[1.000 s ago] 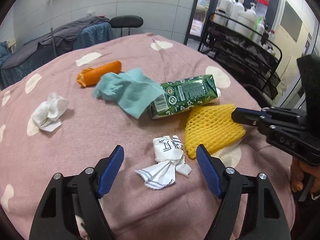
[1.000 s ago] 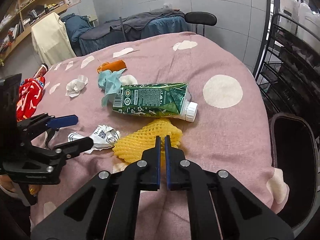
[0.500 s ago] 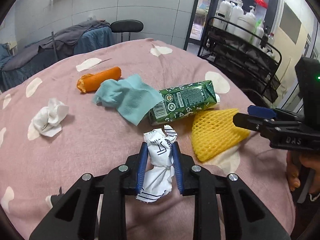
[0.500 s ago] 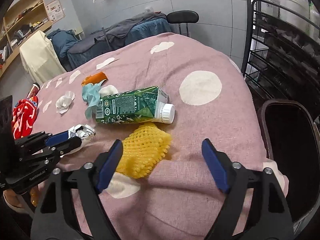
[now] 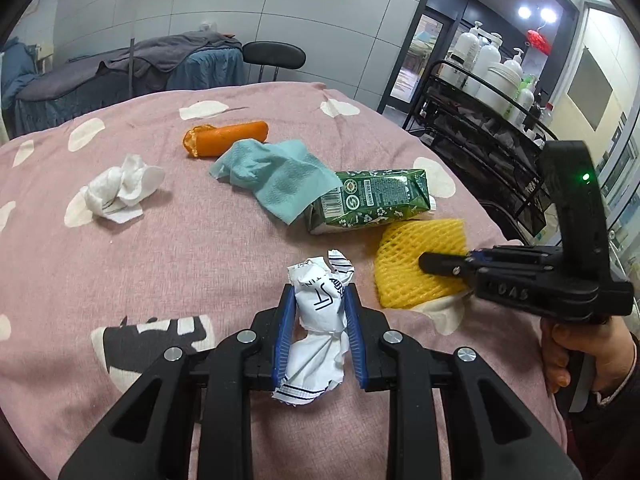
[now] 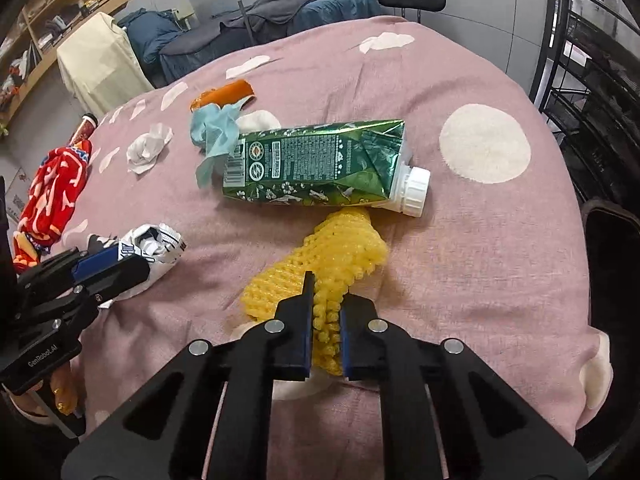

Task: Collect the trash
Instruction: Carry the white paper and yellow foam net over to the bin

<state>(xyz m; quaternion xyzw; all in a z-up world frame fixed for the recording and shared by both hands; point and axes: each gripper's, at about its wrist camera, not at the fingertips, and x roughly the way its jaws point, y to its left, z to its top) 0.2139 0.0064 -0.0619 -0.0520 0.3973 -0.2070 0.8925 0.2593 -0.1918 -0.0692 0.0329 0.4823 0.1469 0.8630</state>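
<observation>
Both of my hand-held grippers clamp trash on the pink spotted bedcover (image 5: 168, 264).

My left hand-held gripper (image 5: 319, 320) grips the crumpled white printed paper wrapper (image 5: 320, 312) near me; my right hand-held gripper (image 6: 325, 320) is closing, its pads pressing the yellow foam fruit net (image 6: 332, 256) just right of the wrapper. Beyond the net, touching it, lies the green drink carton with a white cap (image 6: 316, 168), a teal paper napkin (image 5: 276, 176) draped over its left end.

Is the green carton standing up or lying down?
Lying down. The carton rests on its long side on the pink cover, its white cap pointing sideways.
</observation>
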